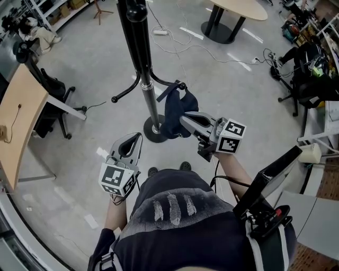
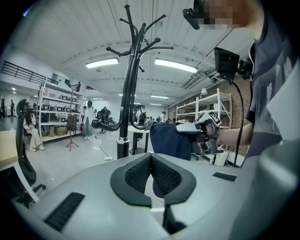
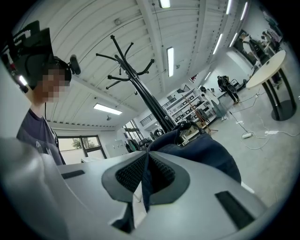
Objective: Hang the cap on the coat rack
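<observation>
The black coat rack (image 1: 139, 47) stands straight ahead, its round base (image 1: 153, 132) on the grey floor. A dark blue cap (image 1: 175, 114) hangs beside the pole, its upper edge at the tip of a low hook (image 1: 177, 84). My right gripper (image 1: 183, 119) is shut on the cap's lower part, and blue fabric (image 3: 206, 152) runs between its pads (image 3: 159, 171). The left gripper (image 1: 135, 137) hovers lower left of the base, jaws shut with nothing in them. The left gripper view shows the rack (image 2: 127, 93) and the held cap (image 2: 171, 140).
A wooden desk (image 1: 18, 116) and an office chair (image 1: 53, 90) stand at the left. A round table (image 1: 238, 8) is at the back, with cables (image 1: 212, 53) across the floor. Another chair (image 1: 312, 79) sits at the right. A second low hook (image 1: 124, 95) points left.
</observation>
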Demonstrator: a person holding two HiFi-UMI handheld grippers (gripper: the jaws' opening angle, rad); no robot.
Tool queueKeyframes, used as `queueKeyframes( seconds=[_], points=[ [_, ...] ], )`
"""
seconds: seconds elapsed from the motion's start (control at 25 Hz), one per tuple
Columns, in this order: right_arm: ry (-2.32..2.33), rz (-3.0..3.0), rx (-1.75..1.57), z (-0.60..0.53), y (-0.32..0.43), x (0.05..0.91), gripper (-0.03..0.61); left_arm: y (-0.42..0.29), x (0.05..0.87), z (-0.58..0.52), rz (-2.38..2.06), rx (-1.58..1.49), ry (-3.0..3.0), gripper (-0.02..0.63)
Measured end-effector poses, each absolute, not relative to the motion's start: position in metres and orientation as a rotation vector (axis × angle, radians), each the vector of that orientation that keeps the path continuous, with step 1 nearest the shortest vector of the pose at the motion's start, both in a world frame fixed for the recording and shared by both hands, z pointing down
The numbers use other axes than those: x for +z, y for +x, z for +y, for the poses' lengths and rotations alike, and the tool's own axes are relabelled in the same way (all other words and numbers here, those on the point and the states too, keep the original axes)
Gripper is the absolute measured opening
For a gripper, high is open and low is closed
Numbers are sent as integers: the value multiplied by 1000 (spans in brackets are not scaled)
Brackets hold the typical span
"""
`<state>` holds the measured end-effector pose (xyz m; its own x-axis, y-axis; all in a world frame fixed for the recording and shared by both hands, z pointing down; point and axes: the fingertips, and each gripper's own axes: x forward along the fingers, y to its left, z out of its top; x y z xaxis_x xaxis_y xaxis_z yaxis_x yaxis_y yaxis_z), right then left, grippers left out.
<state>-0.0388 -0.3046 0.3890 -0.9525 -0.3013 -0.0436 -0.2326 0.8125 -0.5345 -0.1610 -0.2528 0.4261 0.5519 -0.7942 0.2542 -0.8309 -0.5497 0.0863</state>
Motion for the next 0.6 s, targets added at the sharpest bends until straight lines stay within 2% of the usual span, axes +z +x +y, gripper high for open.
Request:
queueKeyframes(
  seconds=[0.6],
  points=[
    [-406,2862,-873,-309,-40,407,14,-156,428,-251,-1386,290,2585,1]
  ],
)
